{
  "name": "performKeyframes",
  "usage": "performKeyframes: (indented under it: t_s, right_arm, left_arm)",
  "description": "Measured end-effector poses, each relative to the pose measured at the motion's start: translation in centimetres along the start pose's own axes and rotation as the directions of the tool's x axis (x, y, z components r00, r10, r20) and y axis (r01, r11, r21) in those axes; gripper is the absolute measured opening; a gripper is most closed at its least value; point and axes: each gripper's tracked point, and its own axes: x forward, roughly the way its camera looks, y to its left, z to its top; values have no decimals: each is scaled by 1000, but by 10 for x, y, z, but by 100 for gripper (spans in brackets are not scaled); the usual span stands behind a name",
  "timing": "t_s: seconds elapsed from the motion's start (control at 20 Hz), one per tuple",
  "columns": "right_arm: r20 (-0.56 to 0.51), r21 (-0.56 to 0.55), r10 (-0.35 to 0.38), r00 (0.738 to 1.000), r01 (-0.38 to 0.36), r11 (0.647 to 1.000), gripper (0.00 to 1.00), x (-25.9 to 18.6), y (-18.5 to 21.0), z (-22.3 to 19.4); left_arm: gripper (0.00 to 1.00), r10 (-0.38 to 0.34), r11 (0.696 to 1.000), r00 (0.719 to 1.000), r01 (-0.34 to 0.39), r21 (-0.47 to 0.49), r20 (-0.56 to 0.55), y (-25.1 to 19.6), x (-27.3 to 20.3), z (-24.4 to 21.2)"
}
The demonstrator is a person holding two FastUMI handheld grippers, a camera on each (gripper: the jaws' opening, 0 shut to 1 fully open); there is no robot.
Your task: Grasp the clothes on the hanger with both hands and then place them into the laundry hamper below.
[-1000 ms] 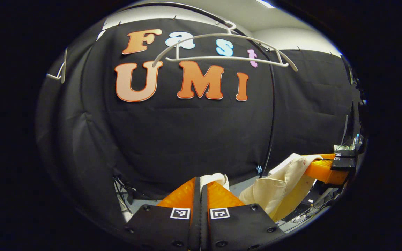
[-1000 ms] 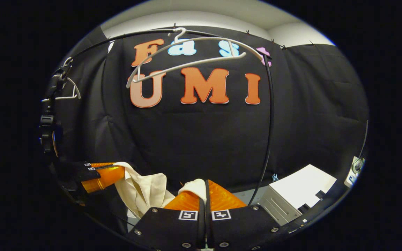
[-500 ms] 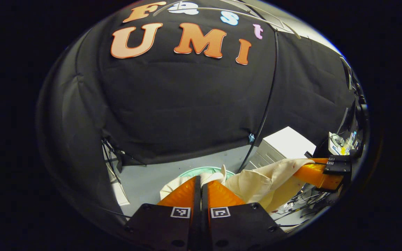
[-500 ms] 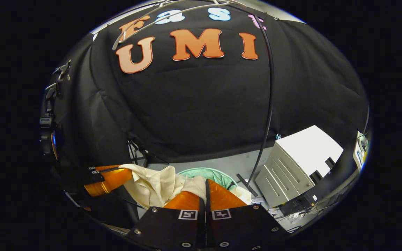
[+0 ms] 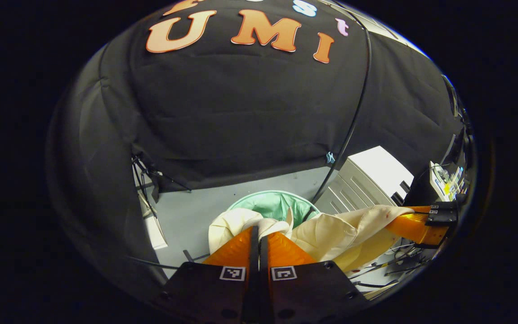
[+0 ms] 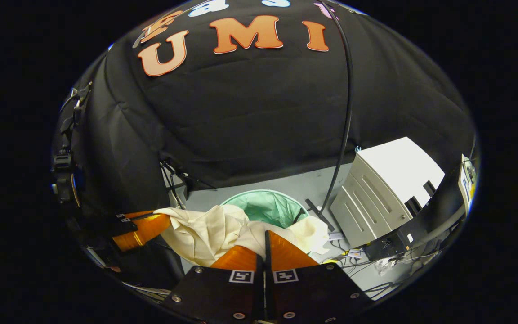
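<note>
A cream garment hangs stretched between my two grippers, off the hanger. My left gripper is shut on one bunched end of it, at the bottom of the left gripper view. The right gripper holds the other end at the right of that view. In the right gripper view my right gripper is shut on the garment, and the left gripper pinches it at the left. The green-lined round laundry hamper stands on the floor just beyond and below the cloth, partly covered by it; it is the hamper in the left gripper view too.
A white drawer cabinet stands right of the hamper, with cables on the grey floor in front of it. A thin black pole runs down between hamper and cabinet. The black booth wall is behind. A tripod's legs stand at the left.
Both grippers have come down and tilted toward the floor with the garment. The white hanger has slid out at the top, and the hamper has come into view below.
</note>
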Motion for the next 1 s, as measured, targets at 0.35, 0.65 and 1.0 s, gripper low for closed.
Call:
performKeyframes:
  t_s: [0.35, 0.65, 1.0]
  right_arm:
    - [-26, 12, -3, 1000, 4, 1000, 25, 4, -4, -4]
    - [-75, -7, -37, 996, 37, 999, 82, 4, -9, -19]
    - [-118, 1, -41, 992, 41, 999, 92, 6, -12, -36]
  left_arm:
    - [32, 40, 999, 996, -42, -18, -80, 15, 8, -20]
    - [98, 73, 996, 990, -78, -40, -121, 22, 9, -31]
    - [100, 67, 998, 995, -68, -11, -76, 20, 1, -22]
